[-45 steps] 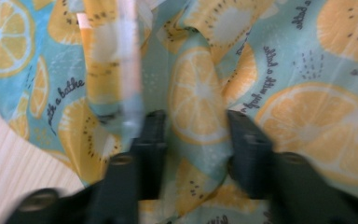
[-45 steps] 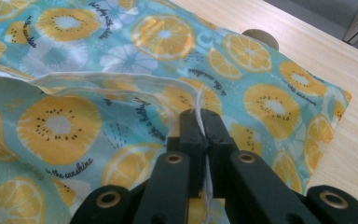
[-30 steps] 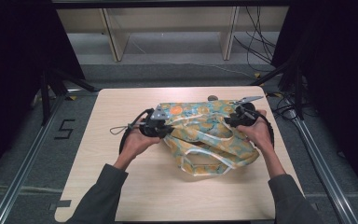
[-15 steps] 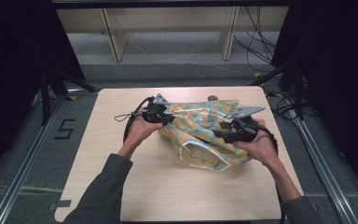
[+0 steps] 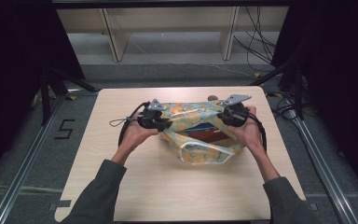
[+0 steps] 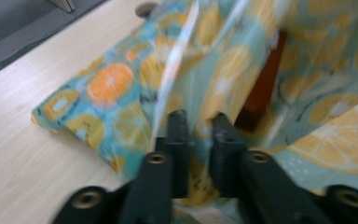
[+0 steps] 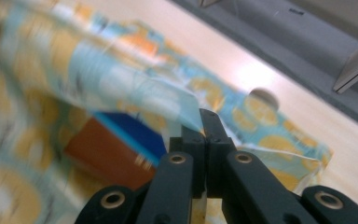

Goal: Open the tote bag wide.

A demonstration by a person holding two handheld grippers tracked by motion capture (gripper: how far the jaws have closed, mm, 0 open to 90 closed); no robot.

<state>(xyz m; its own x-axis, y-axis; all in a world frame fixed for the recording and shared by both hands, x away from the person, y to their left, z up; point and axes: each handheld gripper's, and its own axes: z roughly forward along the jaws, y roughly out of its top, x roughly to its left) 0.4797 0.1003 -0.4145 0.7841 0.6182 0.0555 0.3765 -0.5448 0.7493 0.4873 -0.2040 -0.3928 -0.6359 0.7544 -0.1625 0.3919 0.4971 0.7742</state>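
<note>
Two grippers, one bag between them. High view: the fruit-print plastic bag (image 5: 200, 133) lies mid-table on the wooden table (image 5: 168, 186), mouth spread, long axis running 9 to 3 o'clock. Your left gripper (image 5: 164, 124) has the bag's rim at its 9 o'clock end, your right gripper (image 5: 223, 117) the rim at 3 o'clock. Both hands sit level with each other, so neither is nearer the load. A brown box with a blue edge (image 5: 205, 133) shows inside the opening, between the two grippers.

Left gripper view: the left gripper (image 6: 199, 128) has its jaws narrowly apart with a fold of bag (image 6: 112, 93) film running between them; looks pinched, but blur leaves it uncertain. The box (image 6: 263, 88) lies past the jaws toward 1 o'clock, deeper in the bag.

Right gripper view: the right gripper (image 7: 204, 122) has its jaws pressed together on a corner of the bag (image 7: 135, 91) rim. The box (image 7: 109, 149) lies toward 9 o'clock of the jaws, low in the bag; its blue edge faces up.

Judgement: any next move turns on the box sitting centred between your grips. Pull outward along the 9–3 line to hold the mouth open.
</note>
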